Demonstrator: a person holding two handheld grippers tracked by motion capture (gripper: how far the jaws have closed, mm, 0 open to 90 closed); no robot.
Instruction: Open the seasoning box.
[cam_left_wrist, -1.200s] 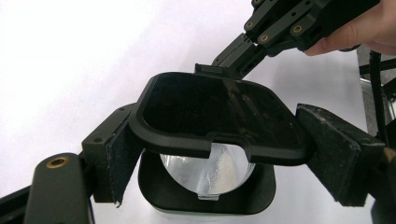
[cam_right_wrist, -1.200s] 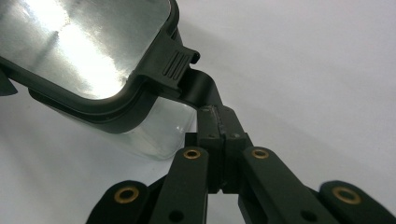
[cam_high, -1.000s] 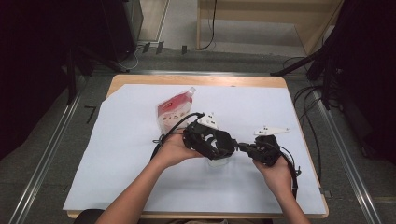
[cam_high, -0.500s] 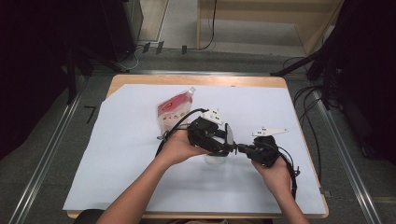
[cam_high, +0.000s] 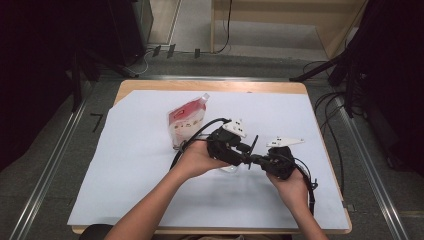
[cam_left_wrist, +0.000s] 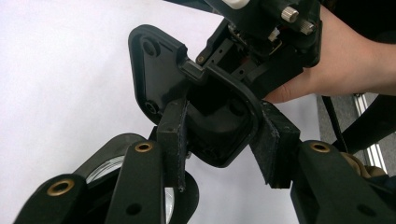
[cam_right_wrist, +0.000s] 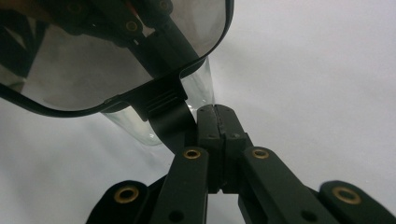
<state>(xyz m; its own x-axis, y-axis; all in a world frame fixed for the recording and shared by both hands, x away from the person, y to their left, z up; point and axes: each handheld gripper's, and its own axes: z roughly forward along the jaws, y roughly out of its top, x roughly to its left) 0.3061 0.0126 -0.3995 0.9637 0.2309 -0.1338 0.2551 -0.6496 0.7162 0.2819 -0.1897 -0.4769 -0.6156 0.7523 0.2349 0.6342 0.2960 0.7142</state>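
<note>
**Left claw closes on a tinted lid over a glass jar**

The left claw (cam_left_wrist: 224, 112) has just been closing its jaws, and a dark lid (cam_left_wrist: 154, 70) sits between them. In the left gripper view one pad meets the lid's near edge and the other presses against its rounded black rim on the far side, so the claw is grasping the lid. Below the left jaw, the rim of a clear glass jar (cam_left_wrist: 107, 168) shows.

The right claw (cam_right_wrist: 217, 109) is clenched, with its two pads flat against each other. In the right gripper view the lid (cam_right_wrist: 93, 60) reads as smoky translucent plastic with a black rim. Its black latch tab comes down just beside the shut pads and touches their left side (whether any of the tab is pinched between them cannot be made out). The lid stands tilted above the glass jar (cam_right_wrist: 198, 86), which rests on the white surface just behind the claw.

In the high view the two claws meet tip to tip at the middle of the desk (cam_high: 200, 86), the left claw (cam_high: 245, 150) beside the right claw (cam_high: 257, 159). The jar (cam_high: 231, 169) lies directly under them. A white sheet (cam_high: 125, 165) covers most of the desk. A red and white spouted pouch (cam_high: 186, 120) lies on the sheet, near the left hand (cam_high: 197, 157) and further from the person.
</note>
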